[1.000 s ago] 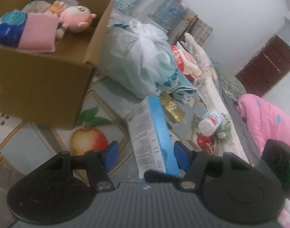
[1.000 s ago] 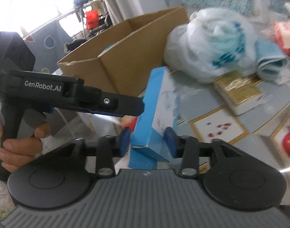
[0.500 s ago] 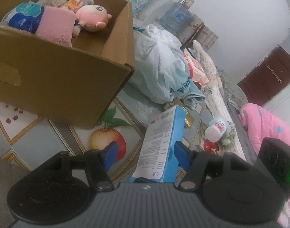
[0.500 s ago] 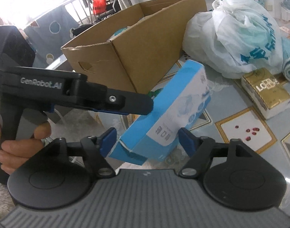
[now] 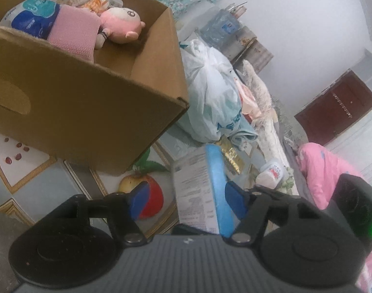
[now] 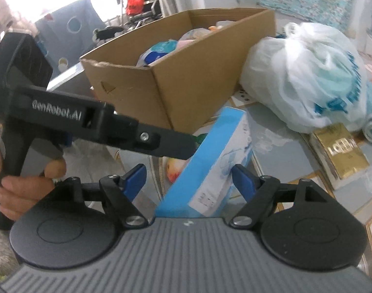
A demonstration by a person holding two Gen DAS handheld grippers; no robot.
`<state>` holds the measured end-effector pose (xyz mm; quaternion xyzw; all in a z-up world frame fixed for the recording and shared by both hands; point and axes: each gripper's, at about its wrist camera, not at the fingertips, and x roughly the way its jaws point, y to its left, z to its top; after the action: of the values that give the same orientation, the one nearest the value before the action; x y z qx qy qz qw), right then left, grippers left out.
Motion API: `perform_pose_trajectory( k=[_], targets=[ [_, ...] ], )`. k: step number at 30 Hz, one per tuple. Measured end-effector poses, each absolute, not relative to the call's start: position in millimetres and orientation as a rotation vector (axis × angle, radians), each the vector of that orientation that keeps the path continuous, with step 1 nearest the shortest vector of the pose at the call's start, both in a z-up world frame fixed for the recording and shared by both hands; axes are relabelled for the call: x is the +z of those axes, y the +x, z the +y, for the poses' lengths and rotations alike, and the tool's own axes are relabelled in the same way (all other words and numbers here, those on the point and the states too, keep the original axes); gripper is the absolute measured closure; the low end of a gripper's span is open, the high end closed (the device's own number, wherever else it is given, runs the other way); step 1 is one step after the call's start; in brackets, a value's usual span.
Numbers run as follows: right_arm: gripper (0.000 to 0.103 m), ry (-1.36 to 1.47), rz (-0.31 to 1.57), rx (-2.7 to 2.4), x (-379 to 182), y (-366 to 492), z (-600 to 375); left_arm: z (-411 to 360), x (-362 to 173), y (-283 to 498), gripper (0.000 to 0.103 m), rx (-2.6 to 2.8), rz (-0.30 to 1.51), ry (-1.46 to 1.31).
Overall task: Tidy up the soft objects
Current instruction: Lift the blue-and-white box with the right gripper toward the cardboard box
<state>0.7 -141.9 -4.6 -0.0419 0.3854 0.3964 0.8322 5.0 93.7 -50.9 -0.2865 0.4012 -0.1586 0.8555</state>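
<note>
Right wrist view: both the right gripper [image 6: 189,178] and the left gripper [image 5: 186,201] are spread wide, with nothing clamped. The blue box [image 6: 210,171], judged light and crushable, is best pinched across its narrow faces.

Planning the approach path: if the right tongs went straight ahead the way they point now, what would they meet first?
Most likely the blue box, tilted between the open right tongs. Behind it stands the cardboard box, though depth is hard to judge.
</note>
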Motion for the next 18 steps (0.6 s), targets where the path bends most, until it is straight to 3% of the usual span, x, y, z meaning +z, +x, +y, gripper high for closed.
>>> perform_pose_trajectory(
  k=[8,18],
  targets=[
    [0.026,-0.125,0.841,0.895,-8,7,-121,96,-57,10,0.036,-0.334,0.876,-0.610],
    [0.025,-0.150,0.857,0.874,-21,4,-117,96,-76,16,0.054,-0.304,0.948,-0.650]
  ],
)
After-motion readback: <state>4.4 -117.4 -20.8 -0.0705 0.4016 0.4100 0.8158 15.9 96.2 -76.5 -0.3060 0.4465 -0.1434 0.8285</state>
